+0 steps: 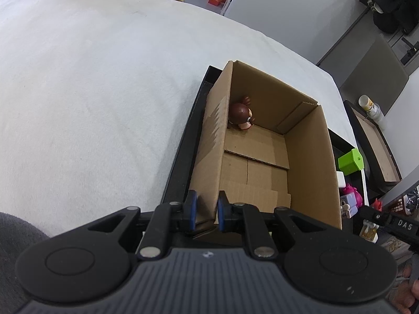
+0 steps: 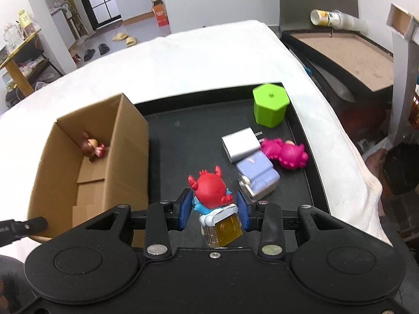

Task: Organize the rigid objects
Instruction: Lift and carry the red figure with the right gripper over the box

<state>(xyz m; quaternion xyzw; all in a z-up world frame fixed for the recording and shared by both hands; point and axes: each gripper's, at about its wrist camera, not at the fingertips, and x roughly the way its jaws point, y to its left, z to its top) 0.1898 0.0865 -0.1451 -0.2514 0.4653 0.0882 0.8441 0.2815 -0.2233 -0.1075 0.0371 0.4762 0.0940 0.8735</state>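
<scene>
My right gripper (image 2: 214,210) is shut on a red horned figurine (image 2: 209,192) that stands on a white and amber base, lifted above the black tray (image 2: 188,133). My left gripper (image 1: 205,210) is shut on the near wall of the open cardboard box (image 1: 309,157), one blue pad on each side of it. A brown-haired doll (image 1: 242,113) lies in the box's far corner, also seen as the doll (image 2: 91,146) in the right wrist view. A green hexagonal container (image 2: 269,107), a white charger (image 2: 242,144), a lilac block figure (image 2: 258,176) and a pink figure (image 2: 286,153) lie on the tray.
The tray and box (image 2: 125,162) rest on a white cloth-covered table (image 1: 91,78). A dark side table with a paper cup (image 2: 324,17) stands beyond the right edge. A person's hand shows at the lower right corner (image 1: 411,295).
</scene>
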